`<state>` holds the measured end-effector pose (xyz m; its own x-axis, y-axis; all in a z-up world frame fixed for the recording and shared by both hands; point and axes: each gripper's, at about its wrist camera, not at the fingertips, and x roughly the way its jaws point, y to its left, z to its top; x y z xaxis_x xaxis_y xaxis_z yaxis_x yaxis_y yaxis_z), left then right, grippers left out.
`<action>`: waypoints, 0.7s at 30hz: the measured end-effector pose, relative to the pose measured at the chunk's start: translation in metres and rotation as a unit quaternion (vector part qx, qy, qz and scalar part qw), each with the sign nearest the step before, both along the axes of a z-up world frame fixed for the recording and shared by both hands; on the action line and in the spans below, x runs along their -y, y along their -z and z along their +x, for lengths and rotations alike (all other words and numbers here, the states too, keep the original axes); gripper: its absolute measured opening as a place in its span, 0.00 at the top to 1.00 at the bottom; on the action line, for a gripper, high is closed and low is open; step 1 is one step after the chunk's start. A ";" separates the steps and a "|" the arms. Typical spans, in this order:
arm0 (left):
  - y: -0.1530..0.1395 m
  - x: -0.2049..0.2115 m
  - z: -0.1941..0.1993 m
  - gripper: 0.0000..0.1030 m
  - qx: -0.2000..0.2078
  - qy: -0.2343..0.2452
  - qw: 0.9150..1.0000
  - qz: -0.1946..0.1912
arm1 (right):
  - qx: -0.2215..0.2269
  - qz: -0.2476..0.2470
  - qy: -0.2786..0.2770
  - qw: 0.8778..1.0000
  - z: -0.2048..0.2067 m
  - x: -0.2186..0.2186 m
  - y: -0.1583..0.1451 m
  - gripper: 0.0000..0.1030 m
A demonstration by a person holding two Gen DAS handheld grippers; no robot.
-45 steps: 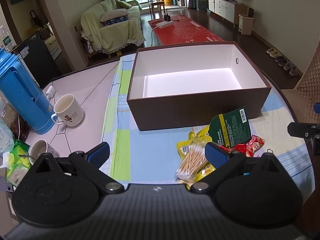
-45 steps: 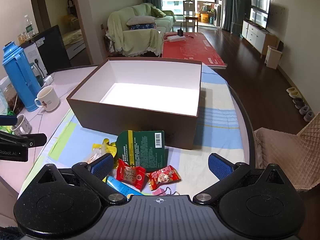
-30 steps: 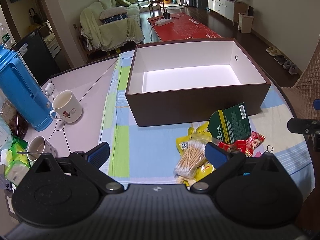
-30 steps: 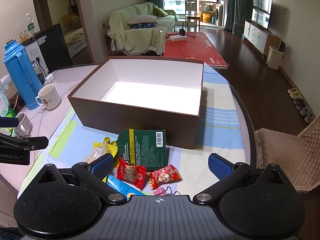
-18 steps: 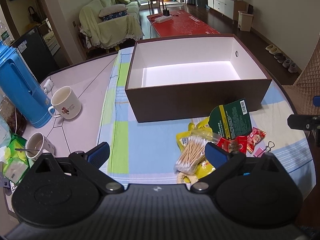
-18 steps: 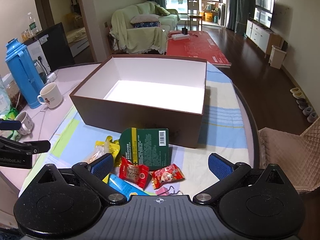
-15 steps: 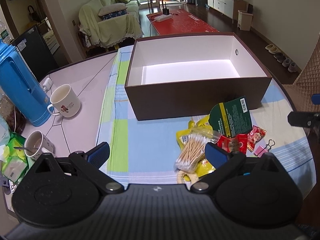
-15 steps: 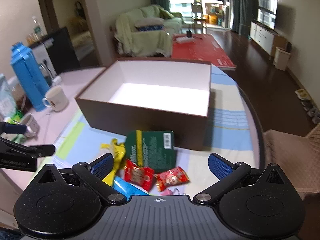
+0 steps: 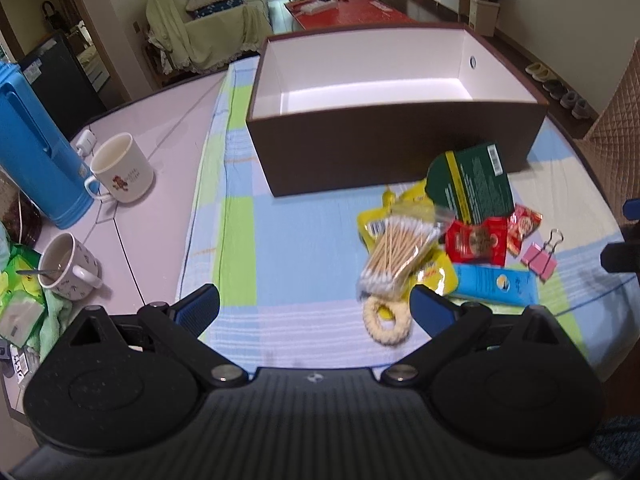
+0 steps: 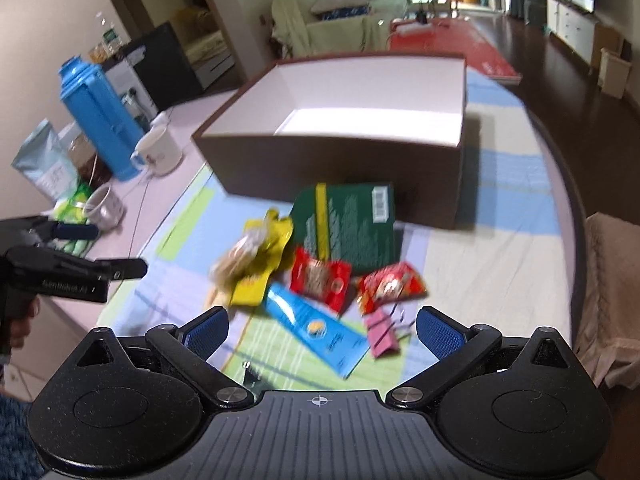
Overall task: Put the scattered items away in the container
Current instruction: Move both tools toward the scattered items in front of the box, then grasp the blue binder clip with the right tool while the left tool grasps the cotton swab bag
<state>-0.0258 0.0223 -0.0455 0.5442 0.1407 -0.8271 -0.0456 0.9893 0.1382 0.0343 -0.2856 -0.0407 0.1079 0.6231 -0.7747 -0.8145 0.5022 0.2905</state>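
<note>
Where the scattered items lie in a loose pile on the checked blue, green and white cloth, I see the open brown cardboard box with a white interior directly behind them, holding nothing that I can see. The dark green flat packet with a yellow stripe and barcode leans against the box's near wall. Just in front of it lie the yellow foil pouch, the clear bag of cotton swabs resting on that pouch, two red snack sachets, the flat light blue packet, the pink binder clip and the cream braided ring.

My left claw hovers above the cloth at the near-left edge of the pile, spread wide and holding nothing. My right claw hovers above the near side of the pile, over the blue packet and the clip, likewise wide open and empty. The right wrist view is blurred.

On the bare pale desk to the left stand a white mug with a red print, a patterned mug holding a spoon and a tall blue thermos jug.
</note>
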 end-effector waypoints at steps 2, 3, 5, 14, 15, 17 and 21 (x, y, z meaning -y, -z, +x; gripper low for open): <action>0.005 -0.001 -0.001 0.03 -0.006 0.002 1.000 -0.001 | -0.005 -0.005 -0.014 1.000 -0.006 -0.001 0.005 0.00; 0.006 -0.001 -0.002 0.03 -0.010 0.002 1.000 -0.001 | -0.007 -0.008 -0.019 1.000 -0.009 -0.002 0.008 0.00; 0.010 -0.001 -0.003 0.03 -0.014 0.005 1.000 -0.002 | -0.012 -0.014 -0.030 0.999 -0.013 -0.006 0.014 0.00; 0.031 -0.006 -0.010 0.03 -0.043 0.016 0.999 -0.012 | -0.018 -0.072 -0.103 0.992 -0.035 -0.034 0.052 0.25; 0.034 -0.006 -0.011 0.03 -0.046 0.017 0.999 -0.012 | -0.018 -0.077 -0.109 0.991 -0.038 -0.036 0.055 0.25; 0.037 -0.007 -0.013 0.03 -0.051 0.018 0.998 -0.012 | -0.018 -0.083 -0.125 0.988 -0.044 -0.041 0.062 0.25; 0.041 -0.010 -0.015 0.03 -0.057 0.018 0.998 -0.017 | -0.011 -0.092 -0.153 0.984 -0.055 -0.051 0.072 0.26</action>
<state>-0.0408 0.0321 -0.0868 0.4502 0.0945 -0.8879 0.0039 0.9942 0.1077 -0.0206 -0.2345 -0.1123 -0.0806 0.4736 -0.8770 -0.9300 0.2808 0.2372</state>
